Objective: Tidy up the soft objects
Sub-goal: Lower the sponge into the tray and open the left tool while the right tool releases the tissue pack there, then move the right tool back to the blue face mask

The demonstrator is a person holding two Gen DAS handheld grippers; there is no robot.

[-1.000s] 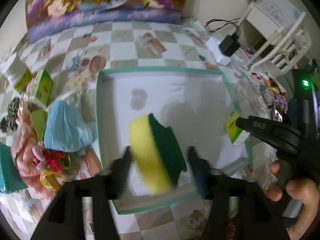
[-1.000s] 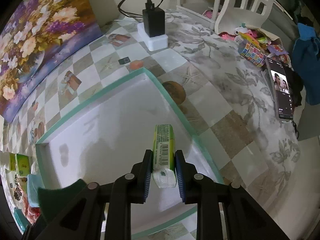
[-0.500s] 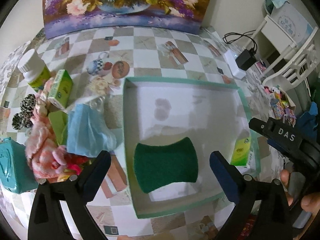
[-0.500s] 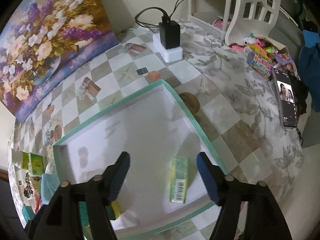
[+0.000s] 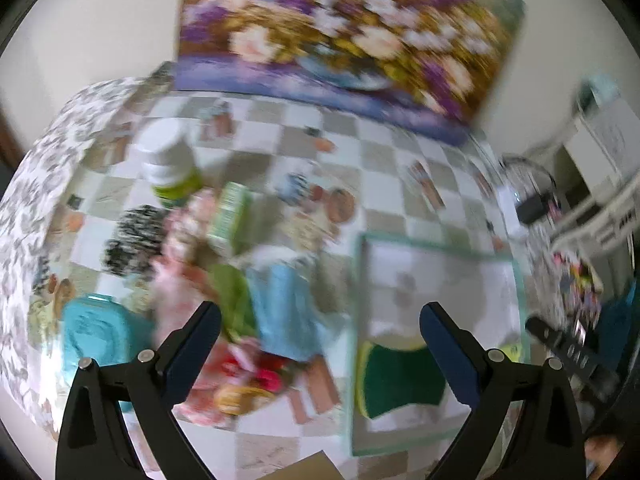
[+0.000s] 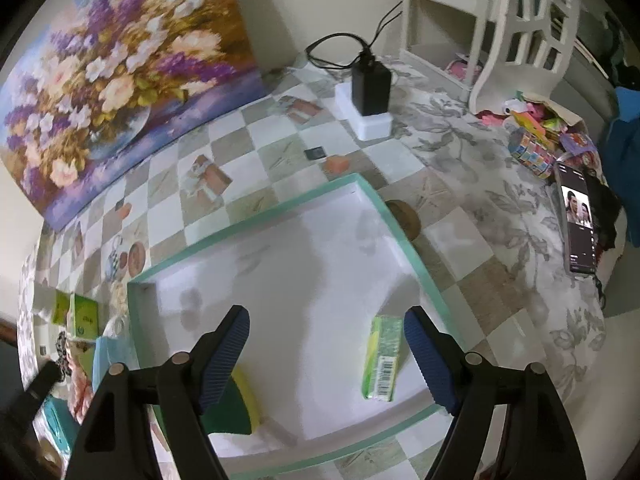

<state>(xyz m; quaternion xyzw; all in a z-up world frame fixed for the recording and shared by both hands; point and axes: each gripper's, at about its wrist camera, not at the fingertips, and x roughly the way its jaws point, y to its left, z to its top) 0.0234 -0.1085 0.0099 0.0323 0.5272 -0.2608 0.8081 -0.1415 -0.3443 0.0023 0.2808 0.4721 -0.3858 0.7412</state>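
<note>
- Progress: two items lie inside the shallow green-rimmed tray (image 6: 404,240). The sponge (image 5: 400,376), green face up with a yellow edge, rests near the tray's near-left corner. The green tissue pack (image 6: 382,358) lies flat by the right wall.
- Remaining: a pile sits on the checked tablecloth (image 5: 384,152) to the left of the tray, well outside it. It includes a blue face mask (image 5: 284,312), a pink fabric piece (image 5: 180,248), a black-and-white scrunchie (image 5: 132,240), a second green pack (image 5: 228,216) and a teal box (image 5: 96,332). The left view is blurred, so finer items in the pile cannot be identified. A white-capped bottle (image 5: 172,164) stands behind the pile; it is judged not soft.
- Judgement: the task is at an early stage, with most soft items still to be moved.
- Left gripper (image 5: 320,350): jaws spread wide, nothing between the pads. The sponge lies just right of centre, below the right finger, and is not touched. The mask and pink fabric lie ahead between the fingers.
- Right gripper (image 6: 326,354): jaws have just been opening and now stand released. The tissue pack lies below, between them and nearer the right finger, clear of both pads.
</note>
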